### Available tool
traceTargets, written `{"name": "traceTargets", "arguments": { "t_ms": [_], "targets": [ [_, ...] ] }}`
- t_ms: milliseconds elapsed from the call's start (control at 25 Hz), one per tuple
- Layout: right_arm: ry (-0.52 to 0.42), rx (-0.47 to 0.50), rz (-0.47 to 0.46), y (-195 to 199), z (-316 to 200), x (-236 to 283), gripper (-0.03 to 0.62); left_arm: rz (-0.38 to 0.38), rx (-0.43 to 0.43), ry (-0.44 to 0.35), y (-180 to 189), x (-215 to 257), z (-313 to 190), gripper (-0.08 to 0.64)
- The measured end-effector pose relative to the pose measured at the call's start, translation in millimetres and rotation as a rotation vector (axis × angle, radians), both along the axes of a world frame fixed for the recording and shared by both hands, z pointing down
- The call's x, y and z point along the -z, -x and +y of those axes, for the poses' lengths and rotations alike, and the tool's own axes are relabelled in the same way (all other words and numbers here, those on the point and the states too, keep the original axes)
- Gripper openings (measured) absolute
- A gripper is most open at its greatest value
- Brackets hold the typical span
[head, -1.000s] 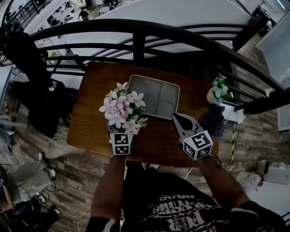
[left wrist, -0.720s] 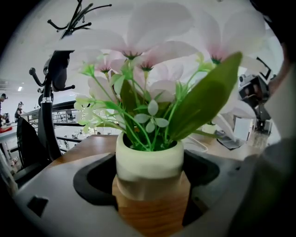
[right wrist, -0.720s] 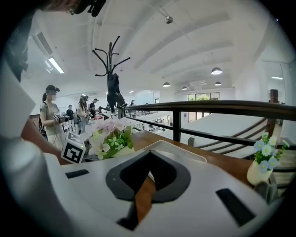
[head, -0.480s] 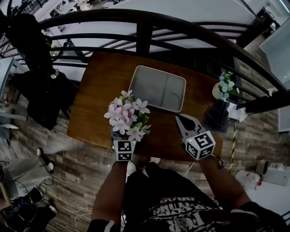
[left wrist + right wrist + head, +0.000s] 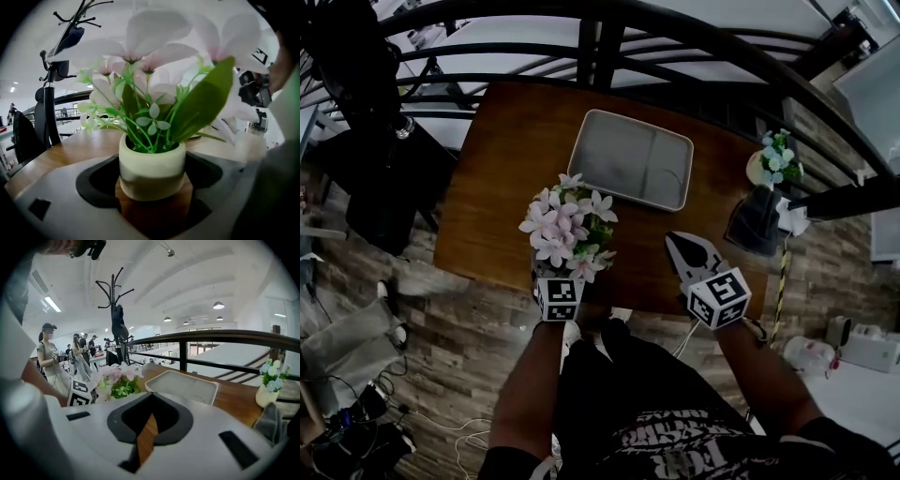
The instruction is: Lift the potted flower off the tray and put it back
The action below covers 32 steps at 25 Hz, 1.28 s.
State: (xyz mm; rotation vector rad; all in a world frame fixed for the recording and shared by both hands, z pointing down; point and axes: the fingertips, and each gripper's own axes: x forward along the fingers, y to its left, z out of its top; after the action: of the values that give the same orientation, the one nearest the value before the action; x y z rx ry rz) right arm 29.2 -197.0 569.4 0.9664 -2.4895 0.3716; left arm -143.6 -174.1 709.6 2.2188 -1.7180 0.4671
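The potted flower (image 5: 570,225), pink-white blooms in a pale pot (image 5: 152,168), is off the tray, over the front part of the wooden table (image 5: 506,169). My left gripper (image 5: 561,267) is shut on the pot, with a jaw on each side of it. Whether the pot rests on the wood or hangs just above it, I cannot tell. The grey two-part tray (image 5: 686,178) lies behind it with nothing in it, and also shows in the right gripper view (image 5: 206,383). My right gripper (image 5: 675,242) (image 5: 150,418) is shut on nothing, in front of the tray's right corner.
A small vase of blue-white flowers (image 5: 773,159) stands at the table's right end, next to a dark cloth-like object (image 5: 755,225). A dark railing (image 5: 609,37) runs close behind the table. A coat rack (image 5: 117,310) and several people (image 5: 49,357) are on the left.
The left gripper has drawn the potted flower away from the tray's near-left corner toward the table's front edge. The right gripper has stayed where it was.
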Motion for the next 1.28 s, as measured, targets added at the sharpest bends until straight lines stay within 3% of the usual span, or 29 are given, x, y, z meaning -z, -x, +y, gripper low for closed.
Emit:
{"name": "traceTargets", "arguments": {
  "t_ms": [560,960,1000,1080,1120,1280],
  "targets": [
    [-0.021,-0.024,-0.017,-3.0,23.4,11.9,-0.009,0.014,0.005,0.043,3.9,9.6,23.7,0.442],
    [-0.051,-0.063,-0.055,8.5,64.9,46.1,-0.009,0.063,0.027,0.074,34.1,49.5,112.1,0.435],
    [-0.054,-0.069,-0.060,9.1,69.5,50.1,-0.009,0.072,0.037,0.068,38.9,59.2,119.5,0.393],
    [-0.065,-0.083,-0.071,10.4,78.0,57.9,-0.009,0.086,0.061,0.039,48.3,82.0,131.4,0.161],
    [-0.069,-0.091,-0.076,11.1,82.3,61.5,-0.009,0.097,0.067,0.020,51.2,93.8,136.1,0.085],
    [-0.086,-0.112,-0.084,13.1,100.0,71.9,-0.009,0.176,0.053,-0.040,50.0,133.6,150.0,0.008]
  ]
}}
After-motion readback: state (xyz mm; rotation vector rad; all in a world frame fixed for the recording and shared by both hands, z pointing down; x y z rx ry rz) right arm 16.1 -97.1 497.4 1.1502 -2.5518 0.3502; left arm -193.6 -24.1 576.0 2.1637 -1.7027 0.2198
